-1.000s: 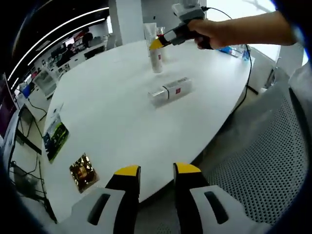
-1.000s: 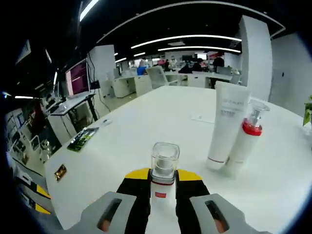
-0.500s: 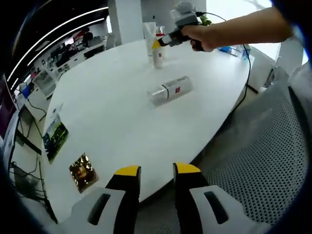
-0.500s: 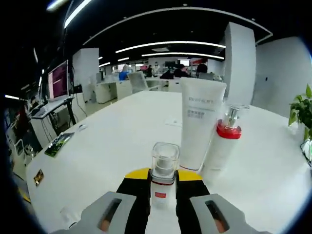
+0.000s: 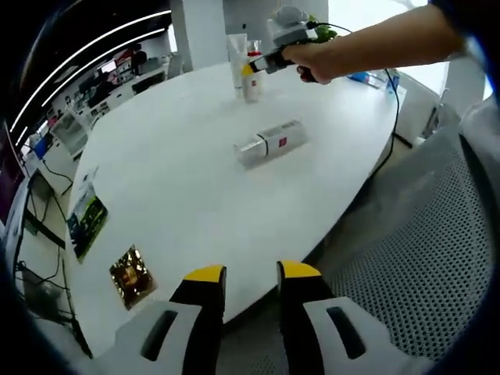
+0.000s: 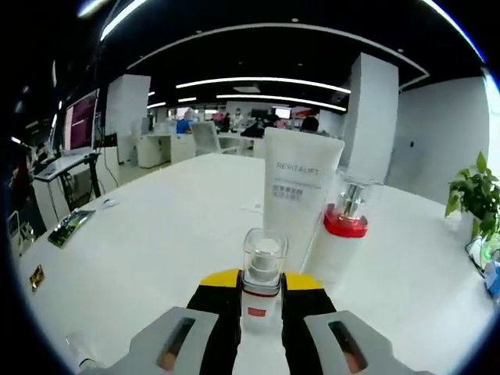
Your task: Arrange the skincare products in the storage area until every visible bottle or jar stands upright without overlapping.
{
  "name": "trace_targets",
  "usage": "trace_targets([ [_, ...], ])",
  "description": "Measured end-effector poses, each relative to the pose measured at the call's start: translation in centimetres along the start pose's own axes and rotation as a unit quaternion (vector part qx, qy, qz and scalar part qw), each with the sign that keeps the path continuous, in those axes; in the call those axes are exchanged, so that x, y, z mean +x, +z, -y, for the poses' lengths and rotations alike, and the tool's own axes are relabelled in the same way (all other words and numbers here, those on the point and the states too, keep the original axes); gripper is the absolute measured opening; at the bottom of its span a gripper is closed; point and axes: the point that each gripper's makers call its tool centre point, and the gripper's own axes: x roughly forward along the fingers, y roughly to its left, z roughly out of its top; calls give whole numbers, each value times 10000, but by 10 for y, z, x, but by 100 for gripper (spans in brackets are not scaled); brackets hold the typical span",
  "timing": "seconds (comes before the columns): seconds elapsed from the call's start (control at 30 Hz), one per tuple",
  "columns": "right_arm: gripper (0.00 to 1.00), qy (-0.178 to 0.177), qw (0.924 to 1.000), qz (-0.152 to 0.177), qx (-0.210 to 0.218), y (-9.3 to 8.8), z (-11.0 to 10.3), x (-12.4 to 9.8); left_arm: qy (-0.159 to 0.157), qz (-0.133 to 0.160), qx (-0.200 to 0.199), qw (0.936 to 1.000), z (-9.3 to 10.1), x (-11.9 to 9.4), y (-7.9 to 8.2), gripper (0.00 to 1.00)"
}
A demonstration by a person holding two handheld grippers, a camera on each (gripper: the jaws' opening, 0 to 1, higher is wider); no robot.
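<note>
Gripping a small upright pump bottle, the right gripper hovers near the desk's far edge, just short of the white tube and red-collared bottle; the left gripper, unclenched, waits off the near edge.

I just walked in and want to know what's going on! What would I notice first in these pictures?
First, the right gripper, shut on a small white bottle with a clear square cap, holding it upright close to a tall white tube and a white pump bottle with a red collar. In the left gripper view, a white and silver bottle lies on its side in the middle of the big white oval table, while the left gripper waits open at the table's near edge.
</note>
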Motion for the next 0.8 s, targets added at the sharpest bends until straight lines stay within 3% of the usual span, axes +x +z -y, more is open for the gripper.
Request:
trace_targets([
  [0.27, 11, -325, 9995, -1, 35, 2, 7, 8, 43, 53, 13, 10000, -2, -1, 2, 21],
  [0.47, 11, -559, 9979, 79, 319, 1, 11, 9, 40, 8, 23, 10000, -2, 0, 0, 20],
  [0.8, 11, -583, 9976, 21, 378, 2, 11, 14, 57, 10, 36, 10000, -2, -1, 0, 19],
])
